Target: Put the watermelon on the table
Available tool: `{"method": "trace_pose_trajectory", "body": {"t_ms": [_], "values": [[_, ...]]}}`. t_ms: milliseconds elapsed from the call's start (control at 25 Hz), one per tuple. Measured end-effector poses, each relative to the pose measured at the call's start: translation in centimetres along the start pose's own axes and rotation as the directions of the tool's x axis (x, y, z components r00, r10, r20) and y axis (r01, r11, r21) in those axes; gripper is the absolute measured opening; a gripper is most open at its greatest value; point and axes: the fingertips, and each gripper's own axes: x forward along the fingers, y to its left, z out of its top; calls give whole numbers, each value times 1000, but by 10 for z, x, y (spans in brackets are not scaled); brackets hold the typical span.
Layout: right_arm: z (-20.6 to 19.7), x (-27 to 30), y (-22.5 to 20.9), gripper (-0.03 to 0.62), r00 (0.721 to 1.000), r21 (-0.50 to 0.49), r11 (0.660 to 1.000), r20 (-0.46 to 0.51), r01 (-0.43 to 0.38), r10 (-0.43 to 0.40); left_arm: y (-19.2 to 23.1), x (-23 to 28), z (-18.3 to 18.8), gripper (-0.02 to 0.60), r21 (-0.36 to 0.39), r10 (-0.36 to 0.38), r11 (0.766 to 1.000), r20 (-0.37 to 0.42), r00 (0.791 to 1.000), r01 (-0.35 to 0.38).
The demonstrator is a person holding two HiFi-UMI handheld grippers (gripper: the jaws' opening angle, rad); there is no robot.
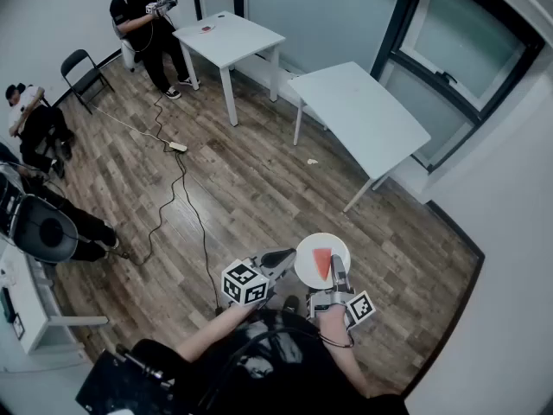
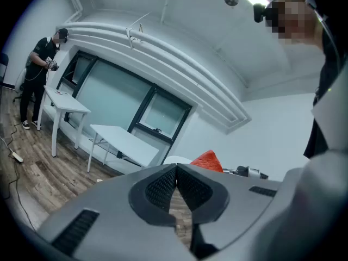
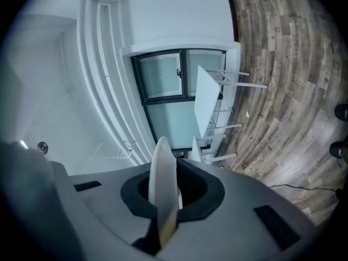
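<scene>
The floor [image 1: 242, 180] is grey-brown wood plank, matt and long-grained, and fills most of the head view. A dark-framed window [image 1: 467, 50] with frosted panes runs along the wall at two o'clock.

Two white, flat-topped, thin-legged desks stand by that wall. The nearer desk [image 1: 359, 115] lies at one o'clock from the plate with its top bare and its square corners pointing into the room. The farther desk [image 1: 226, 37] is at eleven o'clock and carries one small red thing [image 1: 206, 28]. A broad stretch of open planks separates the plate from the nearer desk.

A person in black [image 1: 138, 20] stands at the farther desk's ten o'clock side. A black folding chair [image 1: 85, 72] is near the wall beyond. A thin black cable [image 1: 177, 188] snakes over the floor from a white power strip [image 1: 177, 147] toward six o'clock.

The round, smooth white plate [image 1: 308, 271] is held in the air, well apart from both desks. The right tongs [image 1: 337, 275] are clamped on its rim at four o'clock. The left tongs [image 1: 281, 258] are together with nothing between them, just beside the plate at nine o'clock. Each carries a cube with black-and-white square markers [image 1: 244, 284].

The watermelon [image 1: 322, 262], a red wedge, lies on the plate. A pale scrap [image 1: 312, 161] lies on the floor at twelve o'clock.
</scene>
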Motion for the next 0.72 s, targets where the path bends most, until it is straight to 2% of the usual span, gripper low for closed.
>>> {"method": "trace_pose_trajectory", "body": {"t_ms": [400, 600, 720], "values": [[-22, 12, 1, 25, 1000, -16, 1000, -25, -1, 0, 19, -21, 3, 5, -22, 26, 999, 16, 1000, -26], [-24, 18, -9, 25, 1000, 6, 1000, 4, 10, -10, 30, -29, 4, 6, -40, 32, 999, 28, 999, -31], [-35, 28, -8, 25, 1000, 1, 1000, -16, -12, 12, 41, -36, 8, 6, -47, 32, 998, 33, 999, -30]]}}
